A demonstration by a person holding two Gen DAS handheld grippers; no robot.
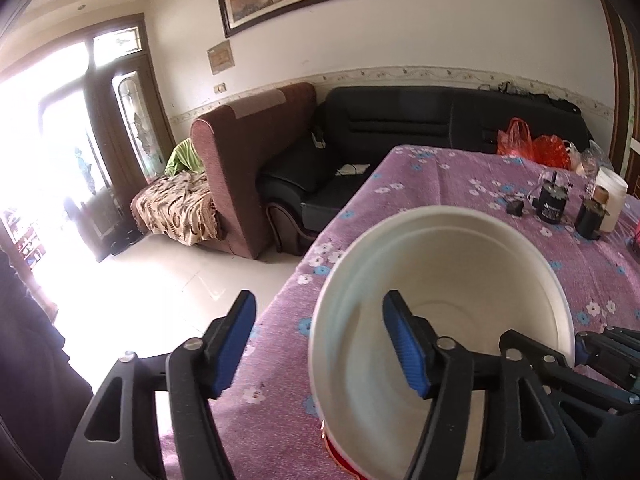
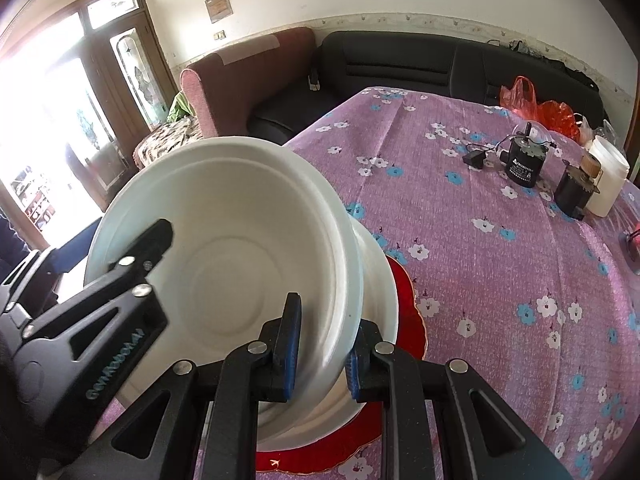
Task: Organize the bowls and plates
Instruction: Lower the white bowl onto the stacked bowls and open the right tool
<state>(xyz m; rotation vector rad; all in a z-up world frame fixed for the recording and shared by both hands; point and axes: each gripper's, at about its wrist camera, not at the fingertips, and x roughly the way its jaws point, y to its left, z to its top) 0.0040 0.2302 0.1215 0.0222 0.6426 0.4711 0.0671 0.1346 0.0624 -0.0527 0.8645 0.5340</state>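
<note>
Two stacked white bowls (image 2: 224, 256) tilt on a red plate (image 2: 408, 320) near the tabletop's (image 2: 500, 280) left edge. Right gripper (image 2: 320, 360) jaws pinch the top bowl's rim; left gripper (image 1: 320, 348) jaws stand released around its opposite rim.

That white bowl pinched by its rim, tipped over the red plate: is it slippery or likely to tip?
The white bowl looks smooth and glossy, so probably slippery. The right gripper pinches only its thin rim, so it may swing or slide. It looks rigid and could chip against the bowl beneath or the red plate.
</note>
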